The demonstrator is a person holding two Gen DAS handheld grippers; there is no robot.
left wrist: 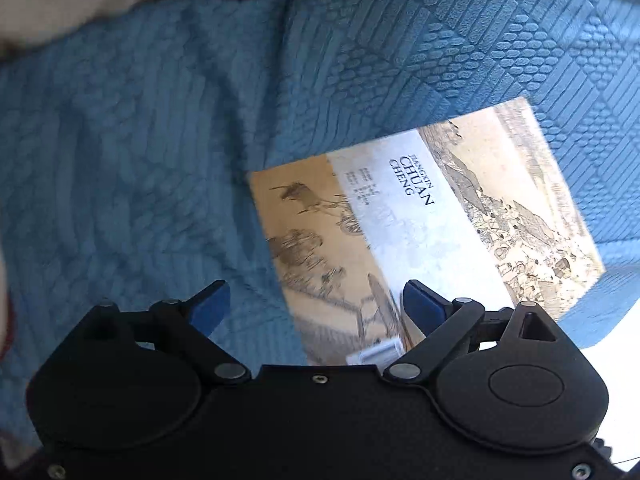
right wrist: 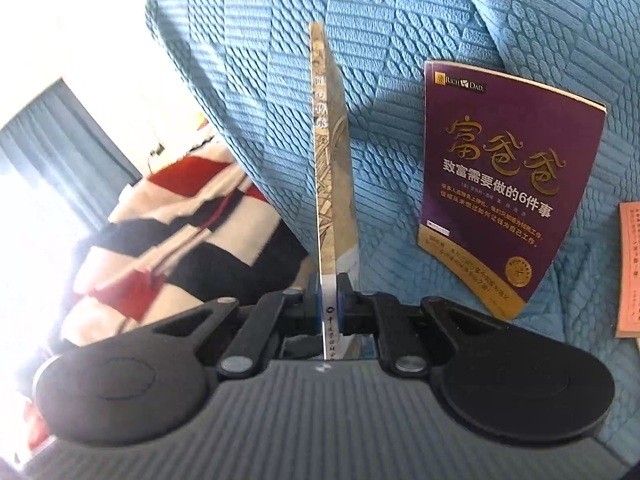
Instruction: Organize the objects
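Note:
In the left wrist view a tan and white book (left wrist: 424,224) with an old painting on its cover lies flat on the blue quilted sofa cover (left wrist: 160,160). My left gripper (left wrist: 316,304) is open above the book's near edge, its blue pads apart. In the right wrist view my right gripper (right wrist: 330,304) is shut on the bottom of a thin tan book (right wrist: 332,168), held upright and seen edge-on. A purple "Rich Dad" book (right wrist: 508,188) lies on the blue cover (right wrist: 248,80) to the right of it.
An orange book (right wrist: 630,272) shows at the right edge of the right wrist view. A red, black and cream striped blanket (right wrist: 168,232) lies at the left, with a bright window and curtain (right wrist: 52,152) behind. The sofa's edge (left wrist: 600,320) drops off beside the flat book.

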